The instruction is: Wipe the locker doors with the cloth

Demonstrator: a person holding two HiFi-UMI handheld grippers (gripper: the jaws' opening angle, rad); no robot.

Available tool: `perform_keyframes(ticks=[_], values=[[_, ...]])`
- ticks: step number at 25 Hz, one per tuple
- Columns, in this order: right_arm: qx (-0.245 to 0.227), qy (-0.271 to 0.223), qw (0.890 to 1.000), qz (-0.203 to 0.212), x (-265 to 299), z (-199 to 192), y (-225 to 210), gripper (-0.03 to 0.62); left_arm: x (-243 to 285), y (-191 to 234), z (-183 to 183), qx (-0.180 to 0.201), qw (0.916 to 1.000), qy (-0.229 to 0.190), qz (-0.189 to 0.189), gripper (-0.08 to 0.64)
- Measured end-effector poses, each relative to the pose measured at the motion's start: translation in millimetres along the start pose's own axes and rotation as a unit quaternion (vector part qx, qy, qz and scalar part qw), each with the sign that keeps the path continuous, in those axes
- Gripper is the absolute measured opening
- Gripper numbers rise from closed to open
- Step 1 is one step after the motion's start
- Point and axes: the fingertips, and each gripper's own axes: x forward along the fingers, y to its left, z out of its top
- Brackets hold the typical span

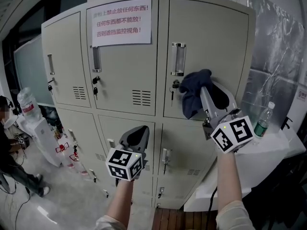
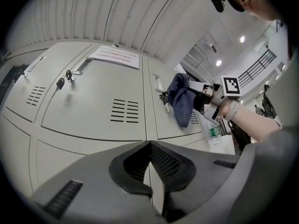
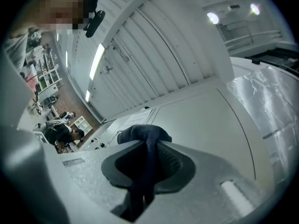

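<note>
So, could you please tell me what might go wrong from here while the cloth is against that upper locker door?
1. The dark blue cloth in the right gripper hangs right beside the key in the lock of the upper right door; a sweep toward it could snag.
2. The paper notice on the upper middle door could tear or peel if wiped over.
3. Only a narrow fold sits between the jaws, so the cloth might slip out under pressure.

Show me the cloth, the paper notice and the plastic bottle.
cloth (image 1: pixel 193 94): head view, middle of the dark bunched fabric.
paper notice (image 1: pixel 121 22): head view, centre of the sheet.
plastic bottle (image 1: pixel 262 122): head view, its labelled body.
</note>
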Motion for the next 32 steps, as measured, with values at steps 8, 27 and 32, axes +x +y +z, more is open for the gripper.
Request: perform_keyframes(ticks=[8,27,32], values=[[-0.059,-0.014,0.998,0.008,54.2,39.8,0.6,0.052,26.9,2.8,53.8,0.017,0.9987,-0.042,-0.024,-0.002],[-0.222,0.001,0.971,-0.089,179.0,118.8,-20.7,0.055,25.9,16.4,80.0,0.042,0.9959,-0.078,-0.019,-0.002],[-0.281,0.031,0.955,-0.087,196.1,111.4,-19.9,0.055,23.3,15.4,84.7,0.039,0.9952,-0.087,-0.024,-0.002]])
